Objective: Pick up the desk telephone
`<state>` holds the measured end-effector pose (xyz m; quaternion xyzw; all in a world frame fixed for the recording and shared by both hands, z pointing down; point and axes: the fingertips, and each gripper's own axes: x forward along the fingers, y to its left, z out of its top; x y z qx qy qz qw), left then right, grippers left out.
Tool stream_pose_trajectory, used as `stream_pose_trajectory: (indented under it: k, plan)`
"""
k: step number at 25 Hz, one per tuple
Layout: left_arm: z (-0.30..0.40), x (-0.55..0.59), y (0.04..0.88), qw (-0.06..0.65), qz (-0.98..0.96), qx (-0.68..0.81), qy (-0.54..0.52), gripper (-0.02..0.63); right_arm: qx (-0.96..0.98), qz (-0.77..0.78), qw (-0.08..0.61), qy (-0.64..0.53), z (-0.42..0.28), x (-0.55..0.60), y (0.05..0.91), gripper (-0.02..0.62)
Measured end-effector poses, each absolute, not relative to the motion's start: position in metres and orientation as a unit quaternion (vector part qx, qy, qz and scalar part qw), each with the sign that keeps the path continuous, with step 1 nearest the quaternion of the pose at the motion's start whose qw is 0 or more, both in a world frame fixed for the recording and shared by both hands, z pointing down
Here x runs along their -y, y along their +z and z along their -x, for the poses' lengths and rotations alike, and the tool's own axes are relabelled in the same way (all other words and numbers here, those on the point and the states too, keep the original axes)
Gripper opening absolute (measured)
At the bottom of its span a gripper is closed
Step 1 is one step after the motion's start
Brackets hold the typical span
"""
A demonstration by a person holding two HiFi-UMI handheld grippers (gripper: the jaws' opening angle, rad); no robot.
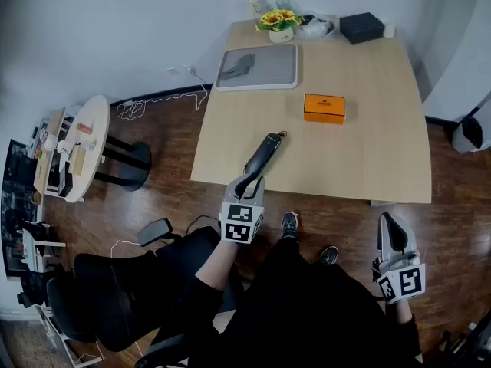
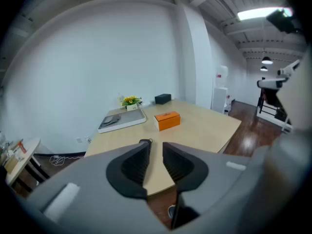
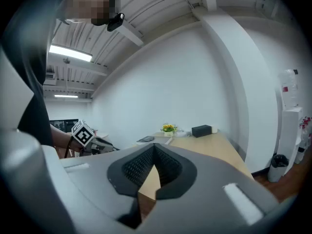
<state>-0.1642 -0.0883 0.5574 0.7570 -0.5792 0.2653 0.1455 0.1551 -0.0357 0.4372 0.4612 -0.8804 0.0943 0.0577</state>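
The grey telephone handset (image 1: 236,65) lies on a white tray (image 1: 284,83) at the far left of the wooden table (image 1: 368,159); the left gripper view shows the handset (image 2: 111,121) well ahead on that tray (image 2: 127,123). My left gripper (image 1: 259,159) reaches over the table's near edge, far short of the tray. Its jaws (image 2: 156,152) are shut with nothing between them. A small black item with a ring (image 2: 145,141) lies just beyond the tips. My right gripper (image 1: 389,225) hangs low, off the table's near right corner, shut (image 3: 155,156) and empty.
An orange box (image 1: 324,107) sits mid-table. Yellow flowers (image 1: 278,20) and a black box (image 1: 360,27) stand at the far edge. A round white side table (image 1: 88,140) and a black office chair (image 1: 115,290) are at the left. A white bin (image 1: 468,133) stands on the right.
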Motion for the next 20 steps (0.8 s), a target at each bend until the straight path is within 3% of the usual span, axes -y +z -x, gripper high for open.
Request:
stream_pose_trajectory:
  k: [1,3,6,13,20]
  plan:
    - [0.171,0.101,0.571,0.139,-0.758,0.569,0.287,0.092,0.878,-0.466,0.063,0.092,-0.152,0.041,0.438,0.0]
    - [0.187,0.125,0.6,0.135,-0.756,0.549,0.33,0.229,0.873,-0.475,0.071,0.089,-0.145,0.052,0.441,0.0]
    - [0.211,0.152,0.647,0.165,-0.752,0.52,0.371,0.292,0.862,-0.493,0.077,0.089,-0.129,0.067,0.443,0.0]
    - [0.214,0.189,0.722,0.226,-0.764,0.445,0.409,0.299,0.846,-0.511,0.128,0.08,-0.084,0.103,0.44,0.0]
    - [0.203,0.196,0.747,0.218,-0.76,0.403,0.461,0.29,0.848,-0.499,0.152,0.092,-0.045,0.126,0.45,0.0]
